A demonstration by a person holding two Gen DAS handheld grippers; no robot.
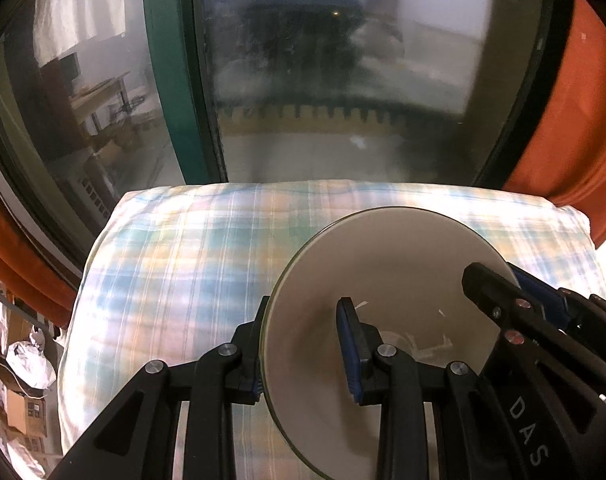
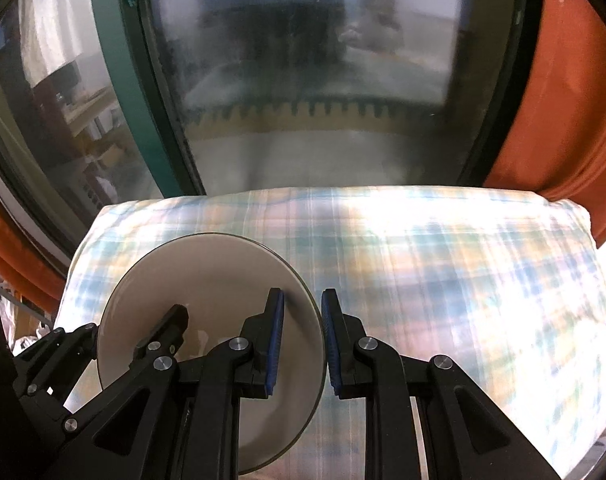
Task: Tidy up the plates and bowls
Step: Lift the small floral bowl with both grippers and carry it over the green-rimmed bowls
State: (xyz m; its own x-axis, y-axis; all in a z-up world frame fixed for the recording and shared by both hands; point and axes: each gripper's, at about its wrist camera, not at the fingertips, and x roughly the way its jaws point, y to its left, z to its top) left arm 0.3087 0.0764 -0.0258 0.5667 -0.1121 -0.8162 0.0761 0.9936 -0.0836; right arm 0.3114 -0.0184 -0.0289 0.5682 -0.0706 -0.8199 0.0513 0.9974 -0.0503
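Observation:
A beige bowl [image 1: 387, 280] is held above a plaid pillow [image 1: 175, 264], gripped on two opposite sides of its rim. My left gripper [image 1: 303, 348] is shut on the bowl's left rim, one finger inside, one outside. My right gripper [image 2: 303, 344] is shut on the bowl's [image 2: 211, 280] right rim in the same way. Each gripper shows in the other's view: the right one [image 1: 503, 292] at the bowl's far right edge, the left one [image 2: 171, 328] at the bowl's left edge. The bowl looks empty.
The plaid pillow [image 2: 443, 272] fills the foreground. Behind it stands a glass door with a green frame [image 1: 171, 72] and orange curtains [image 1: 575, 112] at both sides. Cardboard boxes and bags [image 1: 19, 380] lie at the lower left.

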